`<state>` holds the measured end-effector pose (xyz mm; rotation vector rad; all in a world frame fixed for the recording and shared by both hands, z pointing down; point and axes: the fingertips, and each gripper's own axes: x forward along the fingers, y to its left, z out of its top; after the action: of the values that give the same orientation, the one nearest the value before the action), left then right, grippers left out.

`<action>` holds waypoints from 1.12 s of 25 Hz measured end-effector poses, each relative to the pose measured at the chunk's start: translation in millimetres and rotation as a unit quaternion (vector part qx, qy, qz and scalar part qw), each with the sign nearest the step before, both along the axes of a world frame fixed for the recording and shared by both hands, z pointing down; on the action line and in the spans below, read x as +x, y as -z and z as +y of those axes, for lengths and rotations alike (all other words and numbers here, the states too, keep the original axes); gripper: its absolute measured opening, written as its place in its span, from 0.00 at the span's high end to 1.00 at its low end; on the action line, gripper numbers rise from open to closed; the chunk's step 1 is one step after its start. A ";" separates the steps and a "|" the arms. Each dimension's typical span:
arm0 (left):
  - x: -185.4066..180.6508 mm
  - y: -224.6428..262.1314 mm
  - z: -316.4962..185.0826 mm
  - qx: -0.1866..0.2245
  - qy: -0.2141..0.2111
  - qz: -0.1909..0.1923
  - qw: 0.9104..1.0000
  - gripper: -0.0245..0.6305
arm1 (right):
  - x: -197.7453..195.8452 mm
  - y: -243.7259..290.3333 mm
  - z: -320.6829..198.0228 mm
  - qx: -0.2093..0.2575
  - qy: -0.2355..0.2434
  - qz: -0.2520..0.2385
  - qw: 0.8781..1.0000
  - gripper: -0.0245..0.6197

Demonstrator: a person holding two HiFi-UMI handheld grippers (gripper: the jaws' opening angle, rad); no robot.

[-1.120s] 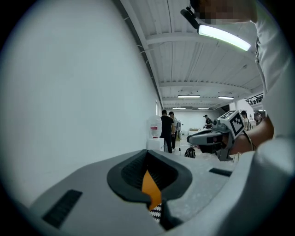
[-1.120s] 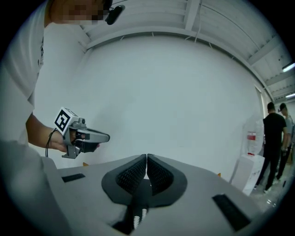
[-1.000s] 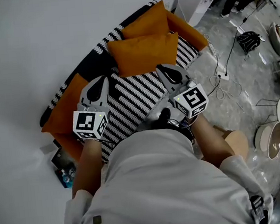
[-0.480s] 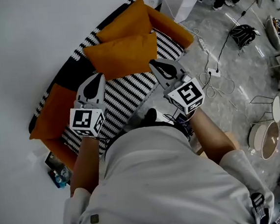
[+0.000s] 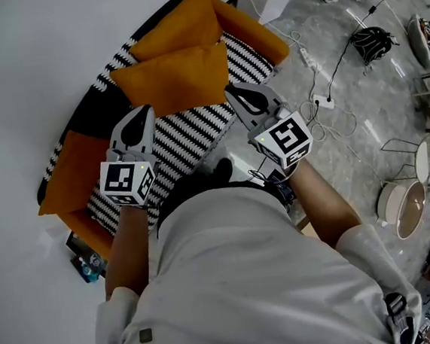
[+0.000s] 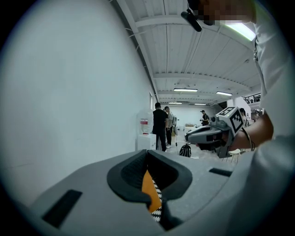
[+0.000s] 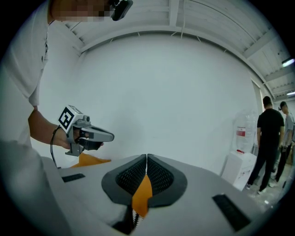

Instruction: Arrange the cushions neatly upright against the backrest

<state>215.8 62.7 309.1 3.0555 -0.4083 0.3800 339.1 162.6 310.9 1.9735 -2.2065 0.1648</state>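
Left gripper (image 5: 143, 112): we are reading its jaws as pressed together on nothing; it is hovering over the black-and-white striped sofa seat (image 5: 188, 132), just short of the nearer cushion.
Right gripper (image 5: 231, 92): we are finding its jaws likewise closed and empty, at that cushion's right corner; the orange showing in the slit is fabric lying beyond.
Nearer orange fabric cushion (image 5: 172, 79): it is lying on the seat, not standing, apart from the dark backrest (image 5: 93, 119).
Farther orange fabric cushion (image 5: 178, 29): it is sitting at the sofa's far end, touching or overlapping the nearer one; whether it is properly upright we cannot tell.
Orange piece at the left end (image 5: 68, 174): cushion or armrest, we are not able to say.
Hazard, shoving: if the jaws are arriving closed, we are expecting them to push the cushion along the seat rather than take it.
Hazard, thin pinch: gripping only a corner fold is risking a droop, and a cushion flopping forward once released.
Hazard, dragging: lifting the nearer cushion is likely disturbing the farther one where they meet.
Hazard, footing: the white power strip with its cable (image 5: 320, 104) is lying on the floor near the right side.
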 end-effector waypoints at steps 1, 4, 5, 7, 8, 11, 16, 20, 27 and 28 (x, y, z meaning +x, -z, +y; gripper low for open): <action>-0.3 -2.4 -3.7 -0.002 0.000 -0.001 1.000 0.95 | -0.2 -2.4 -3.2 -0.003 0.000 -0.001 1.000 0.92; 1.2 -8.0 -17.1 -0.006 -0.005 -0.004 1.000 0.95 | -0.4 -5.3 -16.5 -0.008 0.000 0.001 1.000 0.92; 1.9 -9.2 -22.2 -0.006 -0.008 -0.004 1.000 0.95 | -0.8 -5.5 -21.7 -0.009 -0.001 0.003 1.000 0.92; 2.4 -10.8 -33.2 -0.008 -0.013 -0.005 1.000 0.95 | -2.9 -4.9 -31.9 -0.012 -0.001 0.005 1.000 0.92; 3.0 -10.8 -39.3 -0.008 -0.016 -0.005 1.000 0.95 | -3.3 -3.8 -37.6 -0.013 -0.003 0.007 1.000 0.92; 5.1 -7.9 -57.5 -0.006 -0.029 -0.002 1.000 0.95 | -1.7 1.4 -55.3 -0.013 -0.014 0.012 1.000 0.92; 0.1 -1.5 -81.6 0.000 -0.043 0.006 0.999 0.95 | -7.4 8.5 -76.9 -0.009 -0.028 0.019 0.999 0.92; -5.5 1.4 -97.7 0.005 -0.051 0.010 0.999 0.95 | -12.5 7.4 -92.0 -0.013 -0.034 0.023 0.999 0.92; -8.4 -6.0 -123.4 0.001 -0.053 0.003 0.999 0.95 | -13.4 3.5 -117.8 -0.022 -0.032 0.022 0.999 0.92; -8.3 -8.3 -126.2 -0.001 -0.053 0.001 0.999 0.95 | -12.7 1.9 -121.2 -0.023 -0.032 0.022 0.999 0.92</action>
<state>207.4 -63.5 317.4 3.0845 -0.2463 0.3802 326.4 41.4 309.0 2.0047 -2.0949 0.1765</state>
